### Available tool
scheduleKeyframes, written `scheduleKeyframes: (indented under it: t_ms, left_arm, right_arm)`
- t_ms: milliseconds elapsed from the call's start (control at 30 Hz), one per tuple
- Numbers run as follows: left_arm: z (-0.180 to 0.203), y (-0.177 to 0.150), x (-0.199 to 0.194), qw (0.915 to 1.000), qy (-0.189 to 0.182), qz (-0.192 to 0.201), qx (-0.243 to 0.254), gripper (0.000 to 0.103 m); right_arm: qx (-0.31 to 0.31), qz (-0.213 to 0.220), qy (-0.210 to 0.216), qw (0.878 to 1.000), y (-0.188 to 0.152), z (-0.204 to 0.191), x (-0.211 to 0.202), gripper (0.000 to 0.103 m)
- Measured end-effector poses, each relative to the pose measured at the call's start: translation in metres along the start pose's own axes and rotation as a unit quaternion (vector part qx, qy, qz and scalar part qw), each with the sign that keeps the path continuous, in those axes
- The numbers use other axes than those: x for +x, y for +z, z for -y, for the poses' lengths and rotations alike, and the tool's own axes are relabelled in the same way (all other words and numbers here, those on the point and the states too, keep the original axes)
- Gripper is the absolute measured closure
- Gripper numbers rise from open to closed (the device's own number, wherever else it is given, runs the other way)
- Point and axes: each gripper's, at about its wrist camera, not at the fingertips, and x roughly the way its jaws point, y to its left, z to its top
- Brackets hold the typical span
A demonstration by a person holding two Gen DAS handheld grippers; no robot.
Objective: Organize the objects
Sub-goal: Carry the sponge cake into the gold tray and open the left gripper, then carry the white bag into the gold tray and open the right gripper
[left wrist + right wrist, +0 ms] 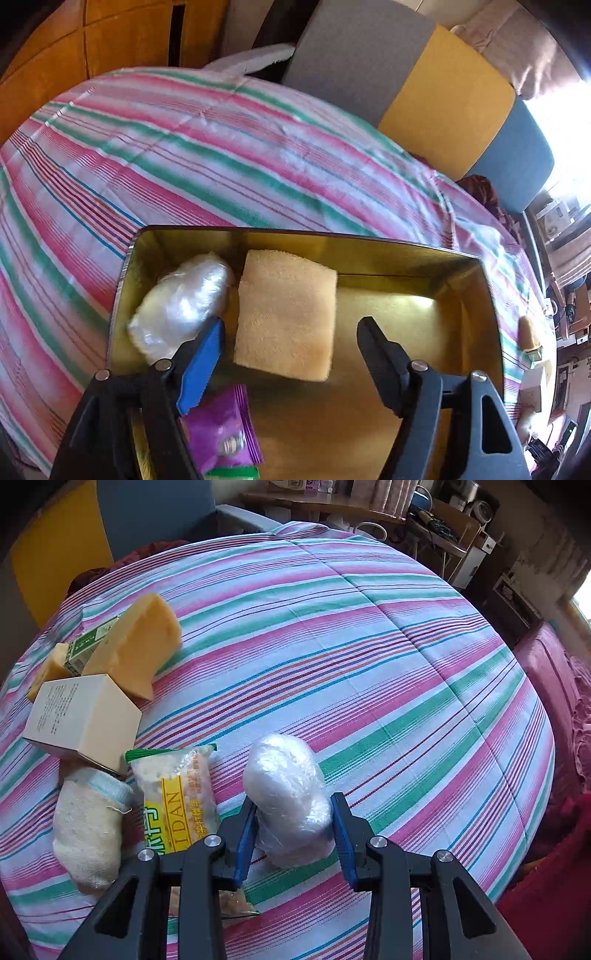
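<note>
My left gripper (290, 332) hangs over the gold tin (369, 245) with its jaws spread wide and nothing between the pads — the folded yellow cloth (286, 314) lies flat on the tin floor below the gap. My right gripper (293, 821) has its jaws closed on a plastic-wrapped bundle (288, 797), blue pads pressing both of its sides, the bundle standing on the striped bedspread (388, 664).

In the tin, a second wrapped bundle (184, 299) sits in the far left corner, touching the cloth's left edge, and one purple packet (225, 428) lies at the near left wall. The right half of the tin floor is bare.

On the bed, everything loose lies left of the right gripper: one snack packet (177, 801) just beside the held bundle, one cream sock (88, 827), one beige carton (85, 716), and one yellow sponge (136, 650) with a green label. To the right and beyond, the bedspread is open up to its edge.
</note>
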Motion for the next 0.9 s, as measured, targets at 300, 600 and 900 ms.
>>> scheduleKeyframes:
  t_ms: [300, 600, 900]
  left_arm:
    - [0.016, -0.052, -0.085, 0.9910, 0.040, 0.102, 0.076, 0.029]
    - [0.010, -0.121, -0.134, 0.9823, 0.034, 0.154, 0.101, 0.029]
    - [-0.007, -0.136, -0.142, 0.9831, 0.037, 0.154, 0.092, 0.029]
  right_arm:
    - [0.012, 0.027, 0.007, 1.000, 0.002, 0.005, -0.011, 0.065]
    - [-0.005, 0.113, 0.111, 0.987, -0.002, -0.020, -0.068, 0.065]
    - [-0.190, 0.143, 0.256, 0.937, -0.043, -0.181, -0.159, 0.065]
